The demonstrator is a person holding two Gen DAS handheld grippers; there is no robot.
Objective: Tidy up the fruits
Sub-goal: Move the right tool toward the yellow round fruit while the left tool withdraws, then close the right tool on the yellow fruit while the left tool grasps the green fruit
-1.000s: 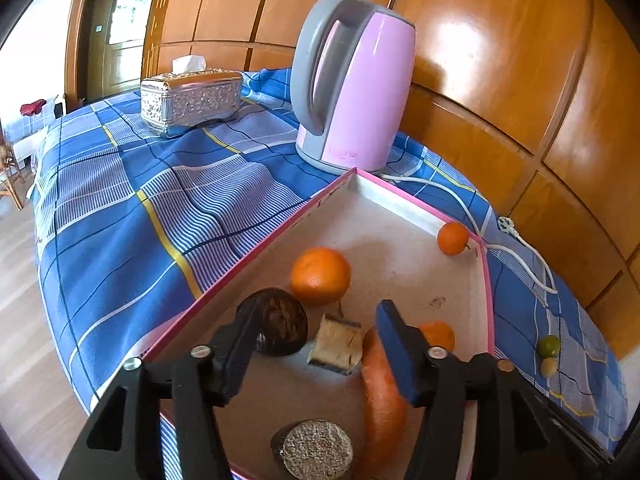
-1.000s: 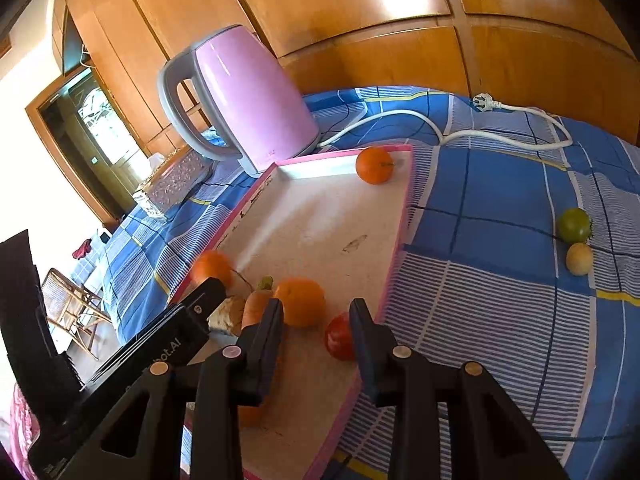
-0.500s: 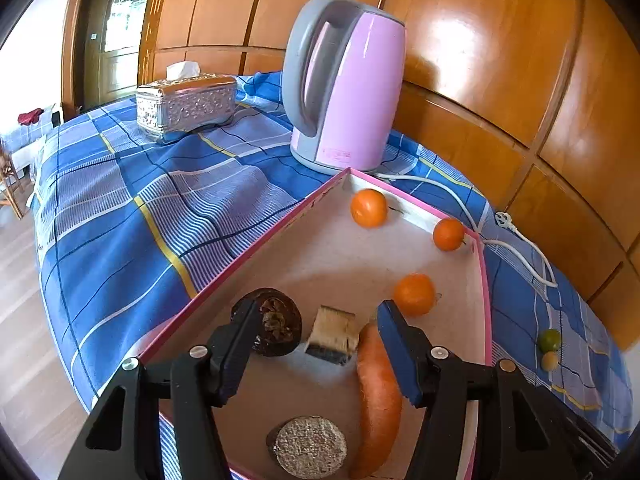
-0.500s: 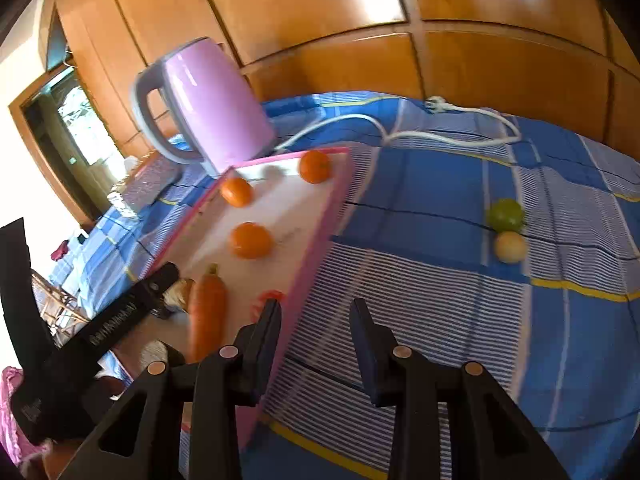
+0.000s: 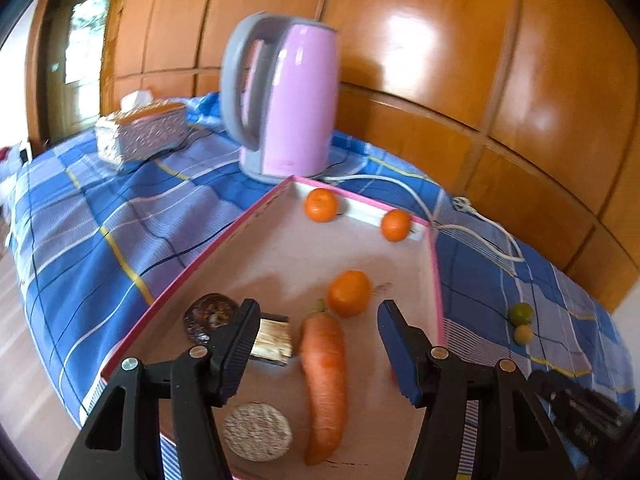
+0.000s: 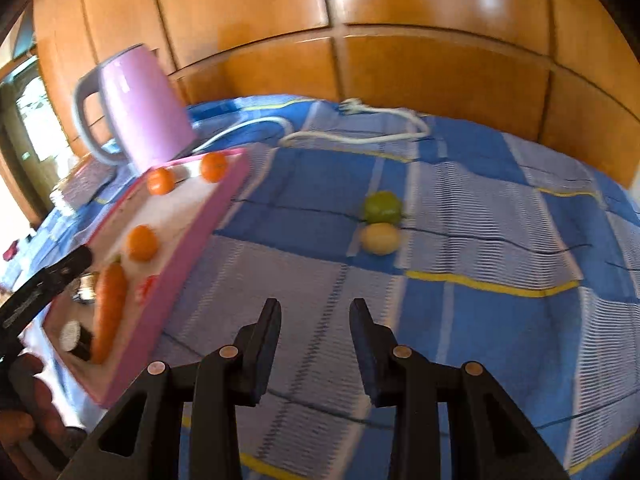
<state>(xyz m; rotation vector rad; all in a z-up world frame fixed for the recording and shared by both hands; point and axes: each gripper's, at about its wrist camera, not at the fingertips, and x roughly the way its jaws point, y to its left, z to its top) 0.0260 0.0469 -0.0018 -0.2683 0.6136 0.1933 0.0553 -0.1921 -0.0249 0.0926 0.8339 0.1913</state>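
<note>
Glossy wood panelling (image 5: pixel 460 40), checked cloth (image 6: pixel 460 280), smooth plastic kettle (image 5: pixel 296 100), embossed metallic tissue box (image 5: pixel 140 136).

I see 3 oranges in the pink tray (image 5: pixel 256 216): one (image 5: pixel 349 293) just ahead of my left tongs (image 5: pixel 318 344), two more, (image 5: pixel 320 205) & (image 5: pixel 395 224), at the far wall. Carrot (image 5: pixel 325 384) lies lengthwise btwn the left fingers, leafy end away. Red fruit (image 6: pixel 147 285) by the tray's right wall, blurred. Green fruit (image 6: pixel 382 207) & yellow one (image 6: pixel 379 238) touch, on the cloth well ahead of my right tongs (image 6: pixel 314 344).
</note>
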